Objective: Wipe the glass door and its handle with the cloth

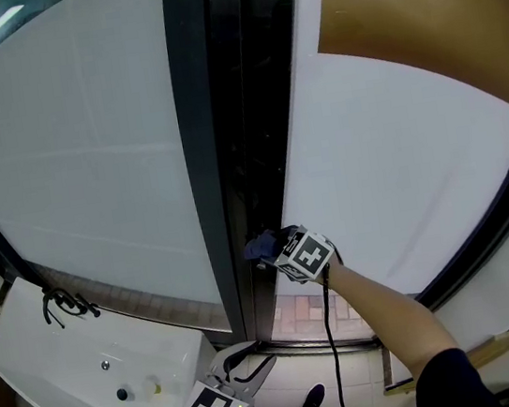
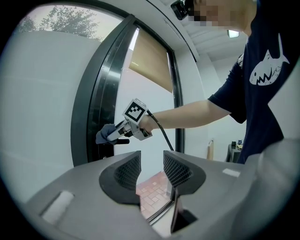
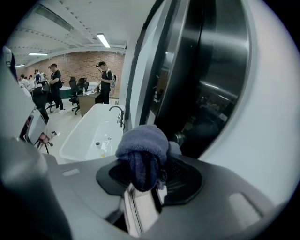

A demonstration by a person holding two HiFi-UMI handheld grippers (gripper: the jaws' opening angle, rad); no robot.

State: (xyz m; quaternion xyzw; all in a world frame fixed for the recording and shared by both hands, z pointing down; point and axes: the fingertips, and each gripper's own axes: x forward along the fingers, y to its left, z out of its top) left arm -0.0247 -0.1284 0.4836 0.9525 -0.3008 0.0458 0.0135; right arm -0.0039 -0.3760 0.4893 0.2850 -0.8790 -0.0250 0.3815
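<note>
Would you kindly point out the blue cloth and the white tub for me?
Blue terry cloth [image 3: 143,140]: right gripper view, its bunched top.
White rectangular tub [image 1: 42,357]: head view, its bare inner surface.

Under you the floor [image 1: 284,388] is pale and smooth, and your shoe [image 1: 312,395] stands on it just inside the threshold. To your left a white bathtub [image 1: 61,369] sits on that same floor, with a black tap [image 1: 61,303] at its rim and a drain [image 1: 122,394] in its bottom. The dark frame of the glass door [image 1: 209,204] meets the floor near the tub. Past the threshold lies red brick paving [image 1: 300,316]. At your lower right a pale wooden strip [image 1: 475,348] lies near the wall's foot.
</note>
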